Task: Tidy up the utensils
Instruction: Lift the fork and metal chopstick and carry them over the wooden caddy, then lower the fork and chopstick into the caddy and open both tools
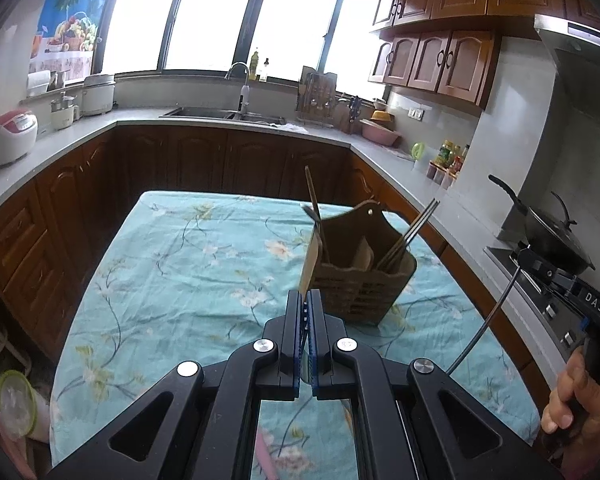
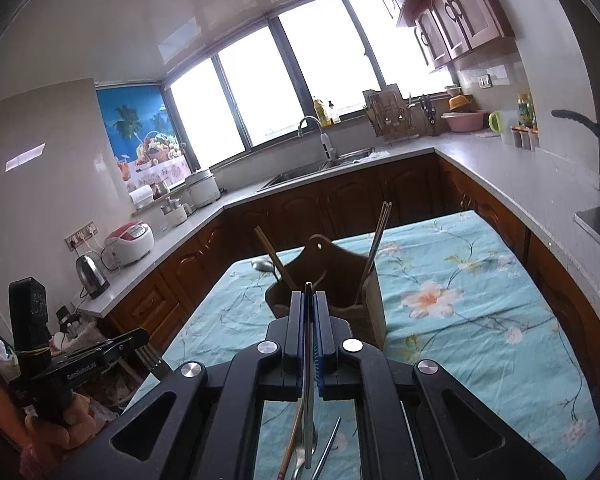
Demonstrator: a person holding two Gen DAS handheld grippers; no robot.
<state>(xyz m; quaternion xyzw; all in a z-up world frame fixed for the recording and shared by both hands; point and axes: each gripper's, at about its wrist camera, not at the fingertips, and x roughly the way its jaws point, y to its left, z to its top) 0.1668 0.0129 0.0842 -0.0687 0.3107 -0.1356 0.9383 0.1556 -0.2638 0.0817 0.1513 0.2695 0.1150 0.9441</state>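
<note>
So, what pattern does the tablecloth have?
The tablecloth is turquoise with a floral, vine-like print; the right wrist view shows it best.

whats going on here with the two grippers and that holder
A person is sorting utensils on a table with a floral cloth. The left gripper is shut on a fork. The right gripper is shut on a thin metal utensil. The brown holder stands just ahead of both, with chopsticks already in it. A few utensils lie on the cloth below the right gripper.

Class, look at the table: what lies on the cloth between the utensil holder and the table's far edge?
A grey metal spoon lies there, just behind the left side of the utensil holder, on the table. The right wrist view shows it.
</note>
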